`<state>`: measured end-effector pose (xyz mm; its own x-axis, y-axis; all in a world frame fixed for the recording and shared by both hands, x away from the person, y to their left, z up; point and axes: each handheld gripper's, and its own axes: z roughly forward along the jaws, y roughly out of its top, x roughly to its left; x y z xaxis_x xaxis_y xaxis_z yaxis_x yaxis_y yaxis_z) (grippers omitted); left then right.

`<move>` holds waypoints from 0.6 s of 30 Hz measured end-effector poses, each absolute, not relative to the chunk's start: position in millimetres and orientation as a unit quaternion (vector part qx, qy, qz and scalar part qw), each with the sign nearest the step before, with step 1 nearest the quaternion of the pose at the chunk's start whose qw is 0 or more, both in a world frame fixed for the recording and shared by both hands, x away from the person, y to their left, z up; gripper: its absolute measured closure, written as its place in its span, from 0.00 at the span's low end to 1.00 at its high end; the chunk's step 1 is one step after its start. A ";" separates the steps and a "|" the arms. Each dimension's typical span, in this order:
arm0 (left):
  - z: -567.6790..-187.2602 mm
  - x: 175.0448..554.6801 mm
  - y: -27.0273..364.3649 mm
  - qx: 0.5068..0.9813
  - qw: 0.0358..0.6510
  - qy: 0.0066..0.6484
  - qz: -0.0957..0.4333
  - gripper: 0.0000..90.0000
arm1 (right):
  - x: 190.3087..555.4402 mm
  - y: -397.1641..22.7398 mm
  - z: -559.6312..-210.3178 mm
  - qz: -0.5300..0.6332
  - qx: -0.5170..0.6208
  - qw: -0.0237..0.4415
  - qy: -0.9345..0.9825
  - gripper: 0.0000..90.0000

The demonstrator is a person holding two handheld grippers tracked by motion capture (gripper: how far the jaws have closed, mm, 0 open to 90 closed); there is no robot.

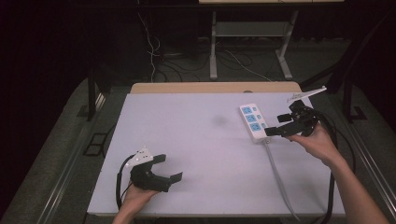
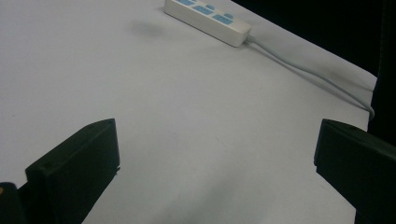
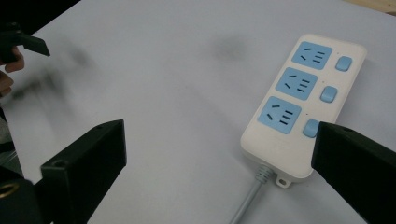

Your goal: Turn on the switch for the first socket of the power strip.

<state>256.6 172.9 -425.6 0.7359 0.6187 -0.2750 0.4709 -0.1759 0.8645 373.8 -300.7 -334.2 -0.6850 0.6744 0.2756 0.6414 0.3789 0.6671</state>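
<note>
- Power strip (image 1: 252, 122), white with three blue sockets and three blue switches, lies flat on the white table (image 1: 196, 154), far right part, long axis running slightly aslant from the person.
- Its grey cable (image 1: 279, 179) runs from the near end toward the table's near edge; where it ends is cut off at the bottom of the high view.
- Right claw (image 1: 276, 131) is released, jaws wide apart, nothing between them; it sits just beside the strip's near right end. In the right gripper view (image 3: 219, 154) the right jaw overlaps the strip's near corner and hides part of the nearest switch; contact can't be told.
- Left claw (image 1: 170, 169) is released too, jaws spread, gripping nothing, over the near left part of the table, well apart from the strip.
- Left gripper view: strip (image 2: 208, 16) at the top edge, far end cut off; cable (image 2: 317, 77) trails to the table's edge.
- Dark smudge (image 1: 218, 120) on the table left of the strip, blurry, can't tell if stain or shadow.
- Room beyond the table is dark; desk legs and floor wires barely readable.
</note>
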 end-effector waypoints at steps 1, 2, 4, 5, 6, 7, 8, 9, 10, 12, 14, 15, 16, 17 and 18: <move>-425.7 256.6 172.9 0.764 0.533 0.357 0.069 0.00 | 375.7 -301.5 -334.3 0.391 0.398 0.021 0.829 0.03; -425.7 256.5 172.9 0.764 0.534 0.357 0.069 0.00 | 380.3 -303.4 -335.3 0.388 0.402 0.021 0.829 0.03; -425.6 256.4 172.7 0.764 0.533 0.356 0.070 0.00 | 382.1 -304.1 -335.8 0.388 0.402 0.020 0.829 0.03; -425.7 256.2 172.5 0.764 0.533 0.356 0.069 0.00 | 384.2 -304.9 -336.5 0.387 0.404 0.020 0.829 0.03; -425.7 256.1 172.3 0.764 0.533 0.357 0.069 0.00 | 386.7 -305.6 -337.4 0.387 0.406 0.020 0.828 0.03; -425.7 256.1 172.2 0.765 0.533 0.356 0.069 0.00 | 390.3 -306.7 -338.5 0.387 0.409 0.020 0.826 0.03; -425.7 256.1 172.2 0.764 0.533 0.356 0.069 0.00 | 390.3 -306.7 -338.5 0.387 0.409 0.020 0.826 0.03; -425.7 256.2 172.4 0.764 0.533 0.356 0.069 0.00 | 393.0 -307.5 -339.7 0.388 0.412 0.021 0.824 0.03; -425.7 256.3 172.6 0.764 0.533 0.356 0.069 0.00 | 393.0 -307.5 -339.7 0.388 0.412 0.021 0.824 0.03; -425.6 256.4 172.9 0.764 0.534 0.356 0.069 0.00 | 396.4 -308.7 -341.4 0.390 0.415 0.022 0.822 0.03; -425.6 256.3 173.0 0.764 0.534 0.356 0.069 0.00 | 400.9 -310.4 -343.6 0.394 0.421 0.023 0.817 0.03; -425.6 256.4 172.9 0.764 0.534 0.356 0.069 0.00 | 402.0 -310.9 -344.0 0.395 0.423 0.023 0.815 0.03; -425.6 256.4 172.9 0.764 0.533 0.356 0.070 0.00 | 403.5 -311.4 -344.8 0.397 0.425 0.024 0.813 0.03; -425.6 256.3 172.7 0.764 0.533 0.356 0.069 0.00 | 403.5 -311.4 -344.8 0.397 0.425 0.024 0.813 0.03; -425.6 256.2 172.5 0.764 0.533 0.356 0.069 0.00 | 406.6 -312.4 -346.3 0.399 0.427 0.027 0.811 0.03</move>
<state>256.2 172.5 -425.6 0.7373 0.6175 -0.2740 0.4702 -0.1778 0.8645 406.6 -312.4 -346.3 -0.6331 0.7148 0.2971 0.6711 0.3156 0.6709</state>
